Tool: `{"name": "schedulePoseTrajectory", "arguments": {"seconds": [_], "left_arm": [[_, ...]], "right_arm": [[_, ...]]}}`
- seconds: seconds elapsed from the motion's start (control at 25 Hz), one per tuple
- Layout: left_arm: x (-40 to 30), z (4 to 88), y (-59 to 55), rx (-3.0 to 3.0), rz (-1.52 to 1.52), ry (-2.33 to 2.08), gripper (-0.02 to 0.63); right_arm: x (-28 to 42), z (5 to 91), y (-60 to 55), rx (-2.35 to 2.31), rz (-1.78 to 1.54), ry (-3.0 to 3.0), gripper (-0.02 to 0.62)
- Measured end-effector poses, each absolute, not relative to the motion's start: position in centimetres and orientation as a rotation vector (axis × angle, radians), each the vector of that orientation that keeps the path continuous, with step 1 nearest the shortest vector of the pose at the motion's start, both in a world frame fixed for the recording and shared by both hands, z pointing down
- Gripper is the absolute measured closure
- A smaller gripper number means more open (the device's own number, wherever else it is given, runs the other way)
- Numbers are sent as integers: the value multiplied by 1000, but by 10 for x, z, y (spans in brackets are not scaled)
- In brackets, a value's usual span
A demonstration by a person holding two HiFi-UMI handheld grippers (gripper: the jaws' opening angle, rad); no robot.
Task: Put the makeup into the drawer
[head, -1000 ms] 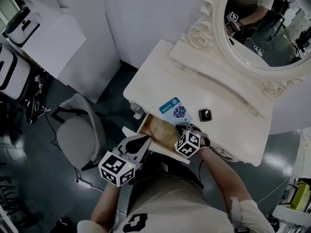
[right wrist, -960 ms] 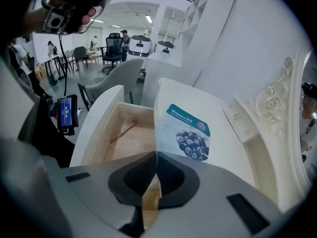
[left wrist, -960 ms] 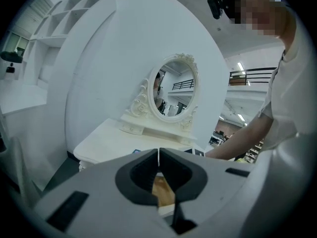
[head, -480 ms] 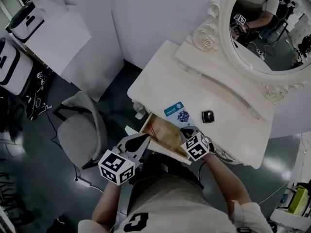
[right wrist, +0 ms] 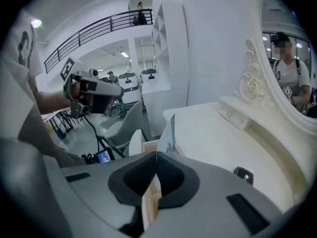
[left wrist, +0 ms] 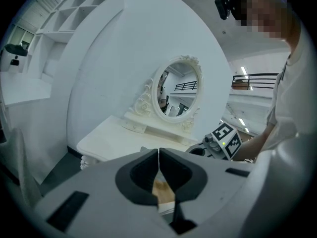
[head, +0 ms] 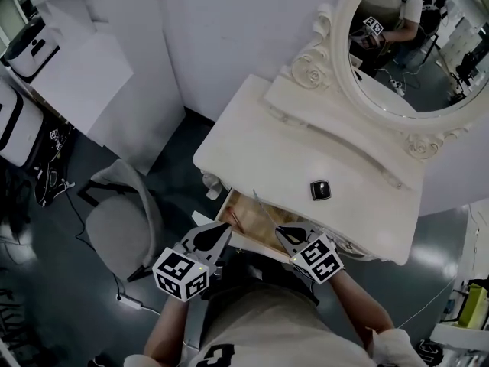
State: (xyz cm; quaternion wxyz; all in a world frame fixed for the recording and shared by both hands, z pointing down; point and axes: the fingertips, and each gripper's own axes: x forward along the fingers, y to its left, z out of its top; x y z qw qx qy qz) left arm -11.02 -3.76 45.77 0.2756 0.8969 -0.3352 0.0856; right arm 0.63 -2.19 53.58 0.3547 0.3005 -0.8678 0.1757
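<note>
Makeup packet (right wrist: 172, 132) pinched in right tongs (right wrist: 156, 153), over drawer (head: 239, 213).

Pale T-shirt (head: 283, 323) with dark print, grey left tool (head: 226, 228) and right tool (head: 280, 230) (dark-lined jaws), black-and-white marker cubes (head: 182, 274)

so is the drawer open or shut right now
Open. In the head view the drawer is pulled out from under the edge of the table, and its wooden inside shows.
</note>
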Motion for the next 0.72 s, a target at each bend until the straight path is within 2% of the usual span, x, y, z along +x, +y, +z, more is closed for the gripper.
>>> {"name": "schedulePoseTrajectory", "arguments": {"seconds": [0.32,0.72], "left_arm": [[-109,463,-32,2414,267,-857,548],[-110,466,-25,2401,308,-870,548]], "right_arm": [[8,563,-5,760,548,-2163,568],[5,619,-23,701,369,-2029,568]]}}
